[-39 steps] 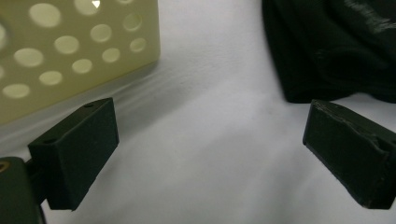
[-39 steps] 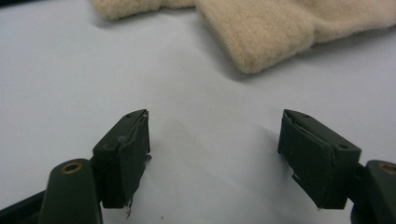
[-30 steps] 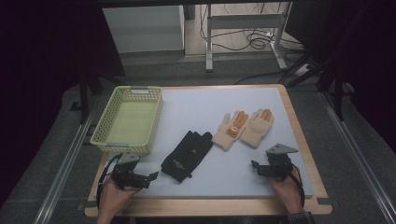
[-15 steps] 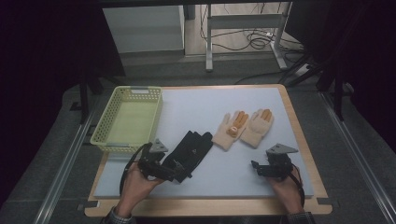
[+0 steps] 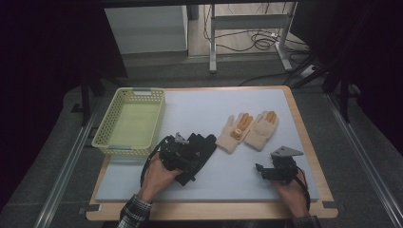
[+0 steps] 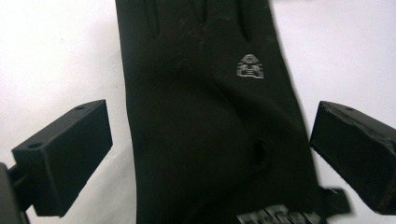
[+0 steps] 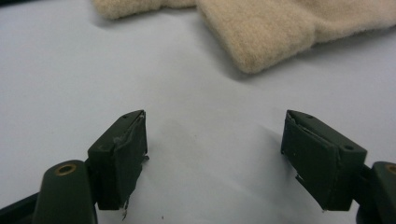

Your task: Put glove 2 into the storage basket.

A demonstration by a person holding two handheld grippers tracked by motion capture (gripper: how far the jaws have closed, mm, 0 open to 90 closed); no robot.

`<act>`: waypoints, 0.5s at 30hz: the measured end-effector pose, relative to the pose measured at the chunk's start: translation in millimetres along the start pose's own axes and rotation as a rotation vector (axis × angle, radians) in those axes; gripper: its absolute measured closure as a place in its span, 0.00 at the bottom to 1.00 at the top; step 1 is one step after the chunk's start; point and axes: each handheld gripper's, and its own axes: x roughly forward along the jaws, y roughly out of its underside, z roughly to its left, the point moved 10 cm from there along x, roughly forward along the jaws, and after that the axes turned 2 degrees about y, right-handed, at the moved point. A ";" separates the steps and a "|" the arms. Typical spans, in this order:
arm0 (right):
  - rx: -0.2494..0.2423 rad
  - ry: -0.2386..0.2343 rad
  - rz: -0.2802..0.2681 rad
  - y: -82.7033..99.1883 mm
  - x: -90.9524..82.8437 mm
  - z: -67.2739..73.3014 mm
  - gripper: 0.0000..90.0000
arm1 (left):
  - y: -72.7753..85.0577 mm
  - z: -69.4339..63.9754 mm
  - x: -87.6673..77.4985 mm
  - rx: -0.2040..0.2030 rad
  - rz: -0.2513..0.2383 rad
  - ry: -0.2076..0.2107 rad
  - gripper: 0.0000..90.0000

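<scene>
the left tongs (image 6: 210, 154) stand apart astride the black glove (image 6: 210, 116), nothing clamped. the right tongs (image 7: 215, 154) are apart over bare bench (image 5: 237, 180) near the beige gloves (image 5: 247, 130). the yellow basket (image 5: 109, 142) looks empty, so sorting, probably, is all ahead.

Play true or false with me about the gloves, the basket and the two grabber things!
1. The left gripper has its jaws spread wide on either side of the black glove. True.
2. The yellow basket has a glove inside it. False: nothing lies in the basket.
3. The two beige gloves lie side by side on the table. True.
4. The right gripper is pinching a beige glove. False: its jaws are open over bare table, and the beige glove lies farther ahead.
5. The black glove lies to the right of the beige gloves in the high view. False: it lies to their left, near the basket.
</scene>
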 end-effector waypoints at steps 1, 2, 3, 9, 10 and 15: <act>0.000 0.000 0.000 0.0 0.0 0.0 0.25 | 0.3 -1.1 2.9 0.002 0.004 0.004 0.00; 0.000 0.000 0.000 0.0 0.0 0.0 0.25 | 1.1 -1.9 5.5 0.006 0.012 0.005 0.00; 0.000 0.000 0.000 0.0 0.0 0.0 0.25 | 1.7 -3.2 7.9 0.008 0.017 0.007 0.00; 0.000 0.000 0.000 0.0 0.0 0.0 0.25 | 7.7 -13.5 15.6 0.059 0.047 -0.012 0.00; 0.000 0.000 0.000 0.0 0.0 0.0 0.25 | 9.1 -15.6 15.8 0.064 0.052 -0.015 0.00; 0.000 0.000 0.000 0.0 0.1 0.0 0.25 | 12.9 -18.2 15.8 0.078 0.060 -0.047 0.01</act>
